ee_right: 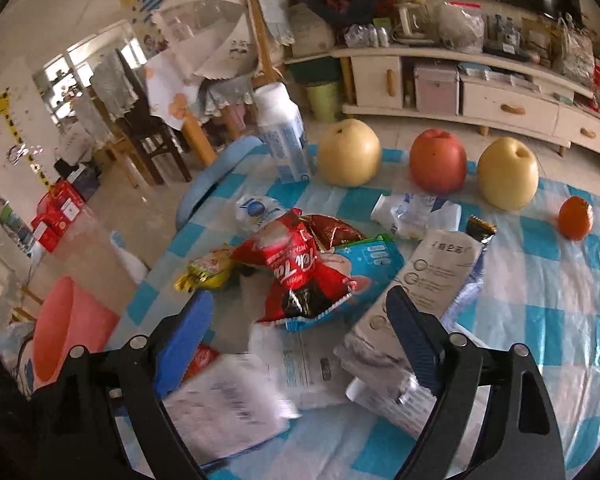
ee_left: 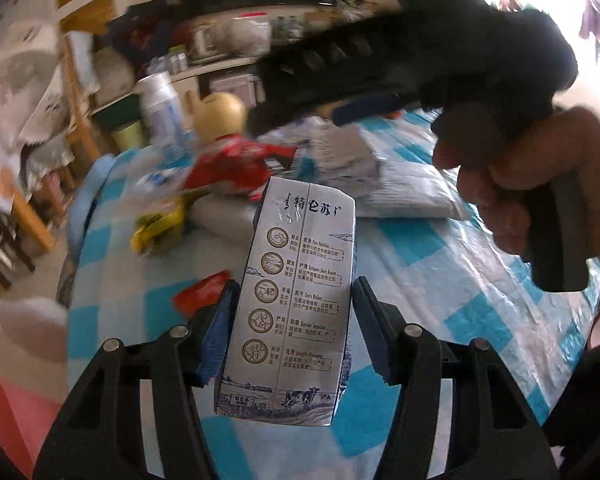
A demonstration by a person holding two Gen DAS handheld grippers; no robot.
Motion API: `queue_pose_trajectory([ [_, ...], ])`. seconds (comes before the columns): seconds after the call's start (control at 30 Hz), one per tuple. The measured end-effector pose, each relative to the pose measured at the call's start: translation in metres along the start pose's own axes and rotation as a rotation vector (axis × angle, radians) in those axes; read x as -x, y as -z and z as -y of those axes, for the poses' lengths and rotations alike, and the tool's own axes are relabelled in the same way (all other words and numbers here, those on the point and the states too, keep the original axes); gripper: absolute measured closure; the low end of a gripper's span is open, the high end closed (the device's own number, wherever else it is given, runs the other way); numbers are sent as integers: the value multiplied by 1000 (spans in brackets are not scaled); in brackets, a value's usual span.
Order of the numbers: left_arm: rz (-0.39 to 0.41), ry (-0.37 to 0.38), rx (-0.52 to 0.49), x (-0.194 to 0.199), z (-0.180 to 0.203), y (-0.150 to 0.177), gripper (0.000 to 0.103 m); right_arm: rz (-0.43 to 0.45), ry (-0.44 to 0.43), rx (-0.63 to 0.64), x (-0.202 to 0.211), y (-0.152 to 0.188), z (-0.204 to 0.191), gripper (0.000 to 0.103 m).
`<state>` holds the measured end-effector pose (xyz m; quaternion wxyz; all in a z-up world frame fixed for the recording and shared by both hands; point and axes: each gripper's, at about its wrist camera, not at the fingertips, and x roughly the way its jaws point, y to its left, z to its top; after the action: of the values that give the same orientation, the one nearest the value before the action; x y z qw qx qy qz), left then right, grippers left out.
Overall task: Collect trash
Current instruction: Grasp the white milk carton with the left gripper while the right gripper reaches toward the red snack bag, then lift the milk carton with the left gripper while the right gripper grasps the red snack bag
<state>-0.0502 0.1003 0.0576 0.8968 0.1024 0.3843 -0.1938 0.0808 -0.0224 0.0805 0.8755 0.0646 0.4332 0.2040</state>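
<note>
The left gripper (ee_left: pixel 296 332) has its blue pads on both sides of a milk carton (ee_left: pixel 296 300), closing in to grab it; I cannot tell if they squeeze it yet. The carton is beside the trash pile on the checked table (ee_right: pixel 540 340). The right gripper (ee_right: pixel 300 344) is open wide over white papers (ee_right: pixel 228 400), ready to pick one. A pink bin (ee_right: pixel 68 328) waits below the table edge.
</note>
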Motion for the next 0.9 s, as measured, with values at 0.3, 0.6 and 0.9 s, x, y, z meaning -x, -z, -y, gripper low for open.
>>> queue_pose_trajectory([
  [0.3,13,-56,153,12,-53,15,44,-21,78,64,-44,-8,-18,21],
  [0.6,39,-123,219,22,-79,20,44,-53,162,184,-64,-4,-32,54],
  [0.9,74,-174,276,34,-93,20,44,-57,217,271,-58,6,-47,70],
])
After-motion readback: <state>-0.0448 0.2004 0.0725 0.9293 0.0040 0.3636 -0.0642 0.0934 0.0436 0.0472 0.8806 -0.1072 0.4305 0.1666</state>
